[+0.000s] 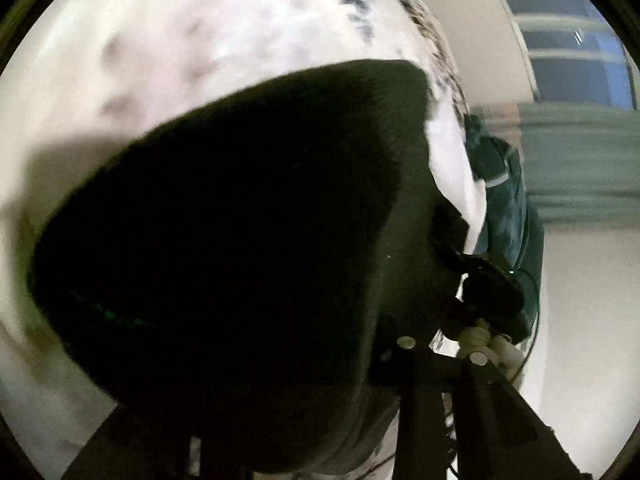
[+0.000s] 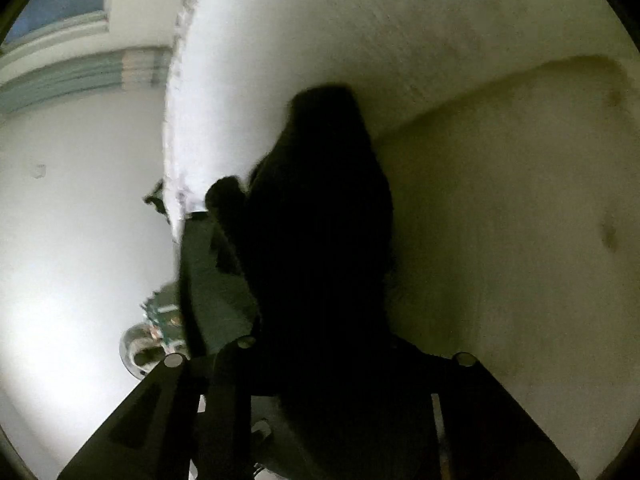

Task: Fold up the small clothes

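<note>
- Spreading across most of both wrist views, a white patterned cloth [image 1: 224, 32] covers the surface under the garment; what carries it I cannot tell, and its fringed edge runs beside a pale floor [image 2: 80, 220].
- Filling the left wrist view, the dark garment [image 1: 224, 232] hangs bunched right in front of the lens, probably lifted so that it can be laid flat for a fold.
- The same garment in the right wrist view rises as a narrow dark mass, apparently held at two points to stretch it.
- The left tongs [image 1: 436, 360] look clenched on the garment's edge, though blur and darkness hide the pads.
- The right tongs [image 2: 320, 360] are buried in dark fabric; they seem to be grasping it, yet contact is not clearly visible.
</note>
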`<state>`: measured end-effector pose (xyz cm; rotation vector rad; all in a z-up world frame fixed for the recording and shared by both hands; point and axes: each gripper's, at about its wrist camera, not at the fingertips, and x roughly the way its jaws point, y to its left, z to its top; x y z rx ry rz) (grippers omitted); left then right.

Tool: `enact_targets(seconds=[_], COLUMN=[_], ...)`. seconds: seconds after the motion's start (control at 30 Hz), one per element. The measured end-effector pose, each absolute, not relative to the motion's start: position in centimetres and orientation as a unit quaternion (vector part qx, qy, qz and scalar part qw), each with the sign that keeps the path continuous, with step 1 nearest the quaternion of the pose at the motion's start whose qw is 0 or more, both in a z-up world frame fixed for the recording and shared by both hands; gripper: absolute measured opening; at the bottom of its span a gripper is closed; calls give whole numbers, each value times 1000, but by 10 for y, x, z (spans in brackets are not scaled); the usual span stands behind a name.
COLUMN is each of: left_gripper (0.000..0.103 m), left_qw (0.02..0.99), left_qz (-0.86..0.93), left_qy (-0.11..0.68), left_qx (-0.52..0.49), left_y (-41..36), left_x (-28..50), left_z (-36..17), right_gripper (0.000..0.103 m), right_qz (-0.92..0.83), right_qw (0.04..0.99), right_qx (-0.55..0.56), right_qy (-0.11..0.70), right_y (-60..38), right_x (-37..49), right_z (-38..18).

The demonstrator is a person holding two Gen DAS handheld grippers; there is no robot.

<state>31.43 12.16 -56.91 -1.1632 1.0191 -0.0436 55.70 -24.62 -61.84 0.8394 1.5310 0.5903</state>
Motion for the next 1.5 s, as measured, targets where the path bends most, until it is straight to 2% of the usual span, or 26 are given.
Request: enact_targets(seconds=[0.13,0.3,0.47,0.57,0.63,0.7,0.77,1.0,1.13,1.3,1.4,1.5], left_gripper=[25,25,25,37,67,67,67,74,75,75,75,73], left_qw=[748,745,689,635,622,630,637,677,693,709,720,720], left_qz=[-77,-182,-284,-307,-290,-270,-255,-196,-178,-160,-151,-153], left_qy=[481,518,582,650,680,680,672,639,637,633,628,615], left_qx=[-451,-380,-327,-282,-259,-260,-278,-307,-287,-264,-253,-284], left_y=[122,101,45,8,-4,-5,4,49,57,51,46,44], left_x=[342,378,387,373,362,355,353,321,310,336,360,388], left_z=[-531,-499,-510,-542,-561,-566,-559,-513,-507,-530,-544,-561], right_gripper=[24,23,23,25,31,36,56,58,58,58,58,58], right_qz=[232,145,34,-30,-53,-72,-71,-43,-26,-10,3,4], right_qw=[619,647,656,649,622,596,589,557,592,664,691,693], right_qx=[406,468,536,543,538,550,543,510,452,363,324,316], right_qy=[631,584,530,533,566,581,593,654,667,653,646,648], right_y=[-279,-345,-389,-408,-417,-428,-434,-443,-450,-463,-464,-464], right_x=[505,389,254,189,170,149,138,108,118,192,249,302], right_z=[-589,-555,-523,-533,-556,-576,-580,-565,-529,-506,-519,-539])
